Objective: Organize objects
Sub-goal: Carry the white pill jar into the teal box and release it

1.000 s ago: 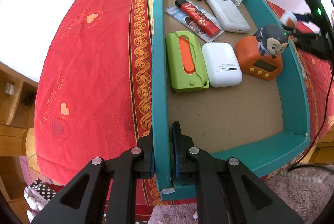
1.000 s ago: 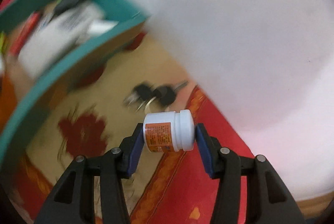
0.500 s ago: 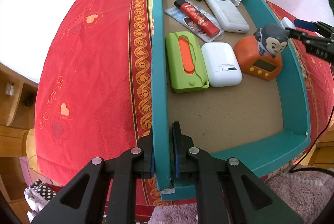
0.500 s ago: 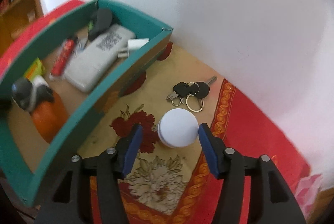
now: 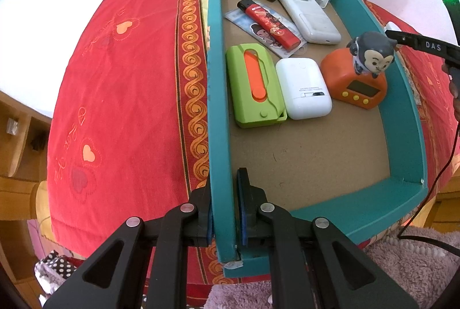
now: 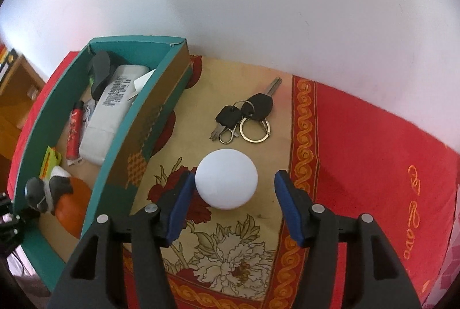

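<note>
My left gripper [image 5: 225, 181] is shut on the near left wall of a teal box [image 5: 215, 78]. The box holds a green and orange case [image 5: 256, 87], a white case [image 5: 304, 91], an orange clock with a monkey figure [image 5: 356, 84], a red lighter [image 5: 270, 22] and a white power bank [image 5: 309, 15]. To the right of the box, a white bottle [image 6: 226, 179] stands upright on the floral cloth. My right gripper [image 6: 234, 188] points down around it with its jaws closing. The left pad is at the bottle's side and the right pad stands clear of it.
A bunch of keys [image 6: 245, 117] lies on the cloth just beyond the bottle. The red bedspread [image 5: 120, 96] spreads left of the box and right of the floral strip. A white wall rises behind. A black cable [image 5: 448, 165] hangs by the box's right side.
The bottle, earlier held on its side in the right gripper above the cloth, now stands upright on the cloth with the jaws apart around it. The right gripper rolled. The left gripper kept still.
</note>
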Available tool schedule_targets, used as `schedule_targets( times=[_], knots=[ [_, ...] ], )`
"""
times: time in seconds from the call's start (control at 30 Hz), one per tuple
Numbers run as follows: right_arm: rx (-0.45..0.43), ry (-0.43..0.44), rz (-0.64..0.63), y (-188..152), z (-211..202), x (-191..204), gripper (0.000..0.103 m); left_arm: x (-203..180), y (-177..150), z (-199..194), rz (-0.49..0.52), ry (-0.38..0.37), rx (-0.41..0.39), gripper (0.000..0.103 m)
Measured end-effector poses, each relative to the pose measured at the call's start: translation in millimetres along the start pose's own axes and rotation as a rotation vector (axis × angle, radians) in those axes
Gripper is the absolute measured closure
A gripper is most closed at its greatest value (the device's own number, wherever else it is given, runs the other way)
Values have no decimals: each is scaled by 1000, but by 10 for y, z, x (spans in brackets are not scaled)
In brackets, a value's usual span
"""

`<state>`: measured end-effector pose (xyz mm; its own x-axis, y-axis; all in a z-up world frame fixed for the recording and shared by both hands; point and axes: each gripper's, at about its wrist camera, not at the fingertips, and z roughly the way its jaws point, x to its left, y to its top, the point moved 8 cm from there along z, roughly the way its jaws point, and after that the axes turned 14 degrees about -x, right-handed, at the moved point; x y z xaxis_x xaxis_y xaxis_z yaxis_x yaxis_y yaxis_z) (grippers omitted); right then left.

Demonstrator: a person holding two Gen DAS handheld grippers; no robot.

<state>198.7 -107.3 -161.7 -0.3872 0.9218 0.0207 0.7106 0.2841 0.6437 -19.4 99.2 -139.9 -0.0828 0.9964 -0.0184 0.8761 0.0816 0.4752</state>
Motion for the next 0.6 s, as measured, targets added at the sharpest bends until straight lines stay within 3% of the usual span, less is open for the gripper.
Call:
schedule_targets(
  times=[0.03, 0.43, 0.6],
  knots=[
    [-4, 5, 14, 6, -3, -8, 63, -1, 1, 0, 1, -1, 0, 91],
    [-49, 23, 64, 77, -270, 1, 63, -4, 6, 4, 9, -11, -1, 91],
    [-75, 108, 70, 123, -577, 268, 63, -3, 2, -4, 9, -15, -3, 91]
  ],
)
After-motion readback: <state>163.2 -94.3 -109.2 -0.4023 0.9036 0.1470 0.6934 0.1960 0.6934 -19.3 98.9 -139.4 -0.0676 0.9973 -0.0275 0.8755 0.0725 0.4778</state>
